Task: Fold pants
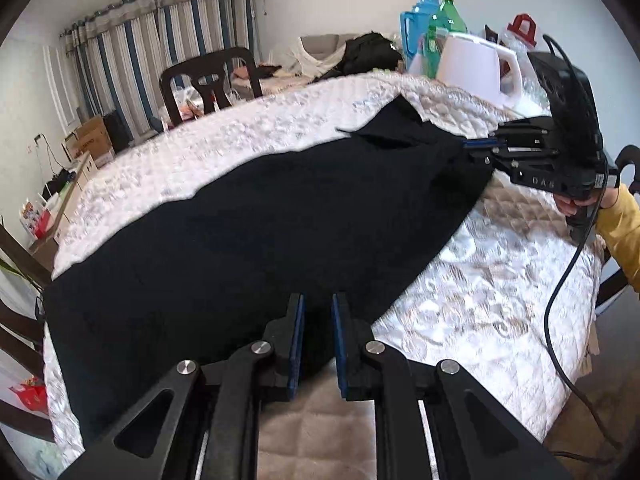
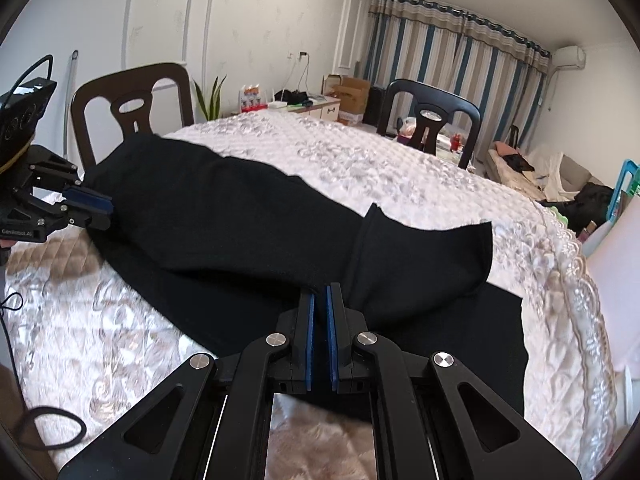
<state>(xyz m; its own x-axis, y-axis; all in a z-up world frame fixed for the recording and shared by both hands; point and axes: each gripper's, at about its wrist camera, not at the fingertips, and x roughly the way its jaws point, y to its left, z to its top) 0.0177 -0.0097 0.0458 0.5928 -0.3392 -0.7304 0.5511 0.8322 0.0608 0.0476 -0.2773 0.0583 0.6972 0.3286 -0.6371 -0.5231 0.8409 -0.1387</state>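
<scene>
Item: black pants, laid lengthwise on bench w/ white quilted cover, one layer partly folded over.
L gripper: jaws narrow, pinching pants edge at near end.
R gripper: jaws narrow, clamped on pants fabric at other end.

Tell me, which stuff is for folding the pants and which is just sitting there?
For the job: pants, left gripper, right gripper, both shut on the pants; table.

Just lying about: bottles, white jug, chairs, boxes.
</scene>
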